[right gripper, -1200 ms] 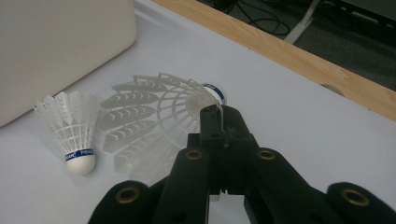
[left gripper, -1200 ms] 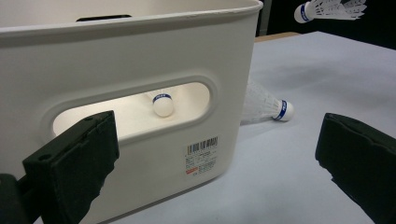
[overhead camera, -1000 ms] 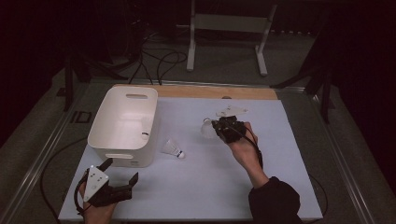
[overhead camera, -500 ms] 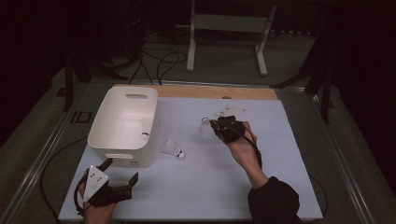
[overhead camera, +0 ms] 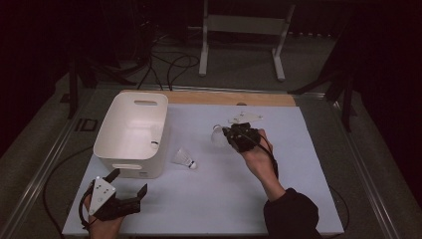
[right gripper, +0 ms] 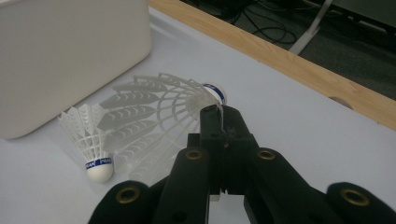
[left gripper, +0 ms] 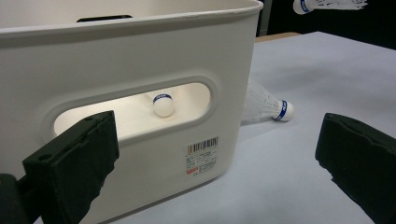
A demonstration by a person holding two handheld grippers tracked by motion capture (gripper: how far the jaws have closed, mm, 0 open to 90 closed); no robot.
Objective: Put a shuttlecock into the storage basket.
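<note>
high view: the white table (overhead camera: 209,199) carries a white bin (overhead camera: 133,134) at its left. the right gripper (overhead camera: 230,135), in the person's hand above mid-table, is clenched on a shuttlecock (overhead camera: 218,136); from here that shuttlecock is only a pale blur at the jaw tips, and its cork is hard to make out. a second shuttlecock (overhead camera: 184,159) lies on the table just beside the bin's near right corner. a small dark mark shows on the bin's inner wall; what it is cannot be told from here. the left gripper (overhead camera: 130,183) rests at the near left corner of the table, jaws spread wide with nothing between them. the floor beyond the table is dark and its cables are barely readable.

left gripper view: both black jaws stand far apart and are cut off by the frame edges. through the bin's handle slot a third shuttlecock (left gripper: 163,104) shows its white cork with a blue band; its skirt is hidden by the wall. a barcode label (left gripper: 202,156) sits below the slot, its print too small to read. the lying shuttlecock is half hidden behind the bin's corner. the held one is cut off by the top edge.

right gripper view: the jaws pinch the held shuttlecock's feather skirt, cork pointing away. blue bands bear white lettering, unreadable.
</note>
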